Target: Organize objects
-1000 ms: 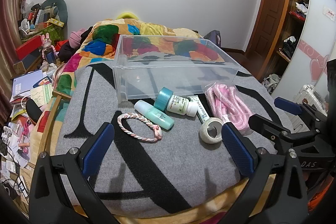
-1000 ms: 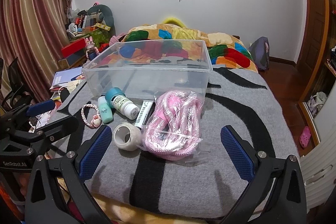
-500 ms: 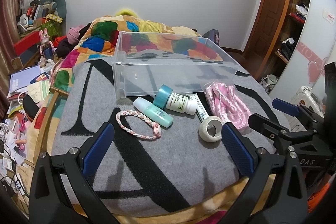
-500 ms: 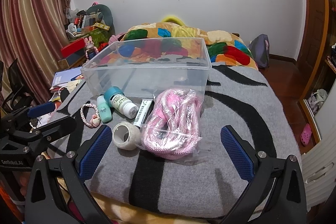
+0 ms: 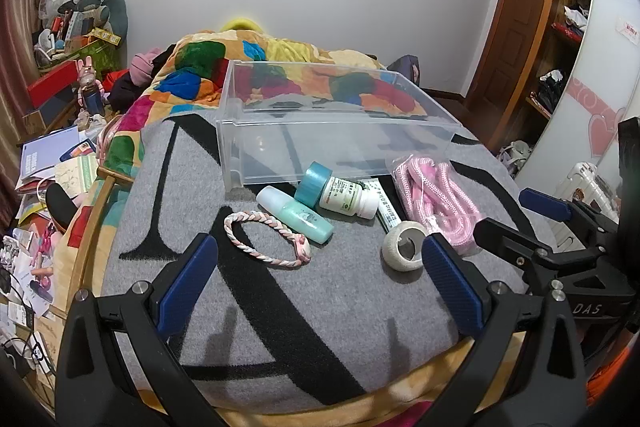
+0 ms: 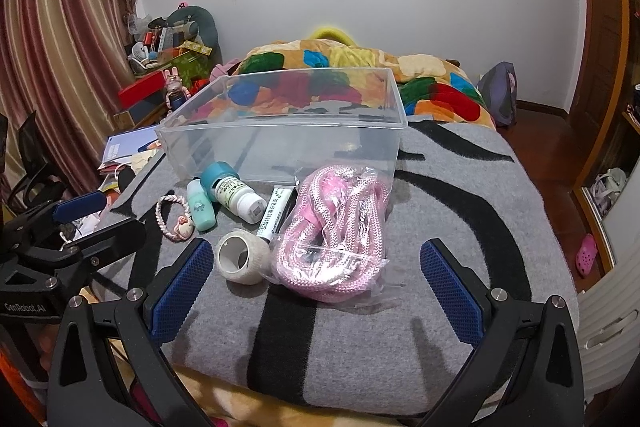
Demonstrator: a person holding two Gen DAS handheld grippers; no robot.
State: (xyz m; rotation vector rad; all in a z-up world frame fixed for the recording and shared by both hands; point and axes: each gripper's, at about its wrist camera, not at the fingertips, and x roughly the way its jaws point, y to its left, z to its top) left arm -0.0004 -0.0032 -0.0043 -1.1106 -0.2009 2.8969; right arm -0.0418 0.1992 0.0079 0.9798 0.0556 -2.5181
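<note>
A clear plastic bin [image 5: 336, 147] [image 6: 280, 143] stands empty on the grey blanket. In front of it lie a braided bracelet [image 5: 266, 241] [image 6: 172, 215], a mint tube [image 5: 296, 213] [image 6: 200, 205], a white pill bottle with a teal cap [image 5: 340, 193] [image 6: 234, 193], an ointment tube [image 5: 386, 207] [image 6: 276, 213], a white tape roll [image 5: 404, 245] [image 6: 242, 257] and a bagged pink rope [image 5: 436, 203] [image 6: 336, 231]. My left gripper [image 5: 320, 287] is open above the blanket, near the bracelet. My right gripper [image 6: 316, 287] is open, just short of the rope and tape roll.
The grey blanket [image 5: 280, 307] covers the bed's near end, with a colourful quilt [image 5: 208, 67] behind the bin. Cluttered papers and toys [image 5: 48, 167] lie left of the bed. A wooden door [image 5: 516, 11] and shelves stand at the right.
Both grippers have edged slightly forward toward the objects. Nothing on the blanket has moved.
</note>
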